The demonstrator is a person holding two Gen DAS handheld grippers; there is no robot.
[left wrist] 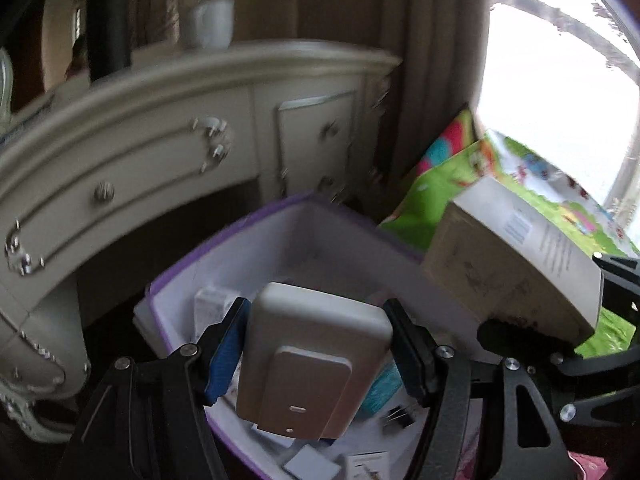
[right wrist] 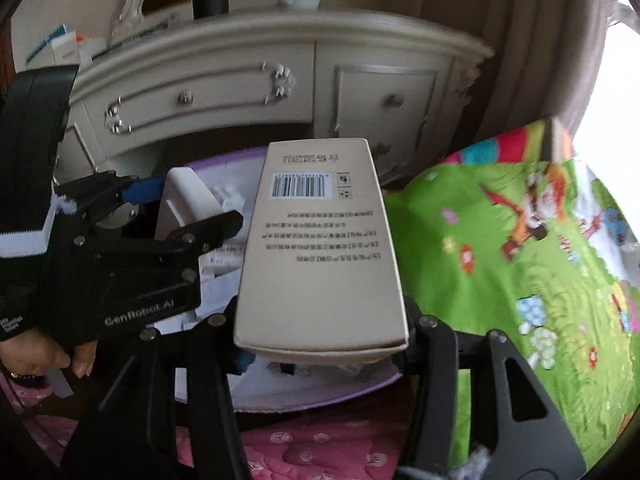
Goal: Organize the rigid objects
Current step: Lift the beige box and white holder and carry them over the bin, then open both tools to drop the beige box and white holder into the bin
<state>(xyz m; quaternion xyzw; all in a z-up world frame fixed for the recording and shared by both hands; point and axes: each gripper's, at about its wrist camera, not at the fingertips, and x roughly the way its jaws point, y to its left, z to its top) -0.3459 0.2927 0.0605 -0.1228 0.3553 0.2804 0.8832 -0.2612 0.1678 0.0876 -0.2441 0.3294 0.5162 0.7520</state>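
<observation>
Left gripper (left wrist: 316, 344) clamped a white power adapter (left wrist: 312, 360) w/ long axis pointing away, directly over purple-rimmed storage box (left wrist: 224, 232); right gripper (right wrist: 324, 344) gripped beige carton (right wrist: 320, 248) alongside, above box's right edge.

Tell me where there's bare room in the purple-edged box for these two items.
The purple-edged box is bare along its far wall, toward the dresser. Its near floor is crowded with small white boxes. The left gripper holds the grey case, the right gripper the carton.

left gripper (left wrist: 316, 344) jaws clamped, right gripper (right wrist: 322, 344) likewise
</observation>
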